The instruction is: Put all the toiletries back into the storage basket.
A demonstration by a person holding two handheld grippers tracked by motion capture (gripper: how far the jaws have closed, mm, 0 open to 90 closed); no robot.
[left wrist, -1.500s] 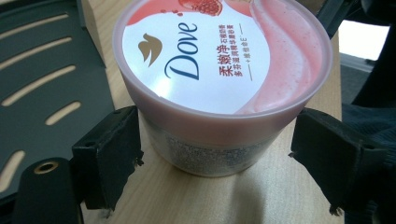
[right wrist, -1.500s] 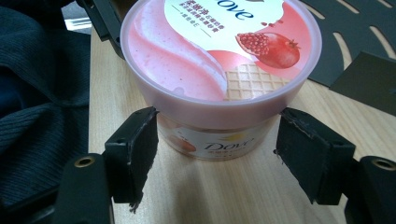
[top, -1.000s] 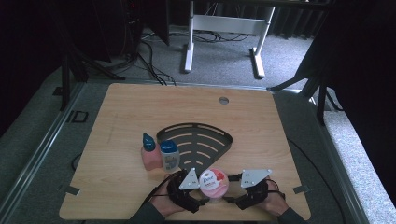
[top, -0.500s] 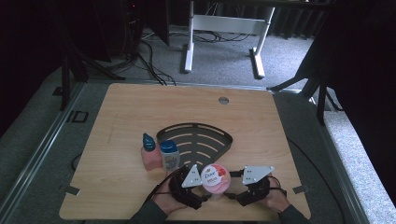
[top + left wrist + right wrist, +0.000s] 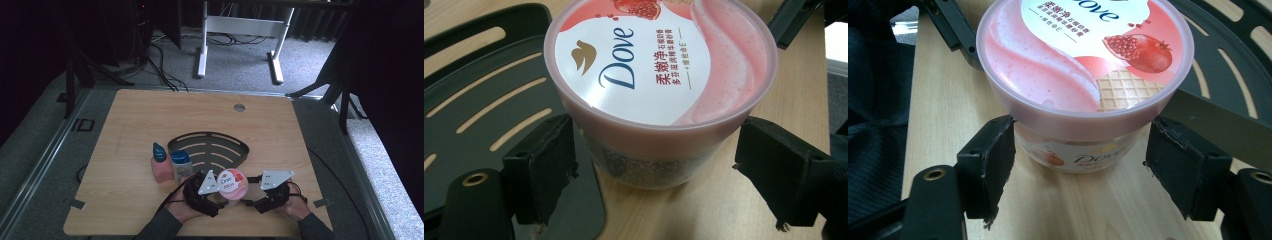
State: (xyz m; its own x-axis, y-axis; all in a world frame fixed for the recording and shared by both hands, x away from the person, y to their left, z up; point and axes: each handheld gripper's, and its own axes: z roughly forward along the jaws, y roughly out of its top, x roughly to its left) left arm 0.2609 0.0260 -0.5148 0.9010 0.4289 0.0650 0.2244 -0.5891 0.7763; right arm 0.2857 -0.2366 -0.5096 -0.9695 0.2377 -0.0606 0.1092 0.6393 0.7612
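A pink Dove tub (image 5: 232, 183) with a white and pink lid stands near the table's front edge, beside the black slotted tray (image 5: 210, 150). Its base (image 5: 649, 172) meets the wood right at the tray's rim. My left gripper (image 5: 212, 192) reaches it from the left. The left gripper's pads (image 5: 544, 165) press on the tub just under the lid's rim. My right gripper (image 5: 252, 192) comes from the right, with its pads (image 5: 990, 160) against the tub (image 5: 1083, 150) in the same way. Both are shut on it.
Two small bottles stand left of the tray: a pink one with a blue cap (image 5: 160, 164) and a clear one with a blue lid (image 5: 181, 165). A round hole (image 5: 239, 107) sits near the table's far edge. Desk legs and cables lie on the floor beyond.
Both grippers and the tub between them have shifted a little away from the front edge, toward the tray.
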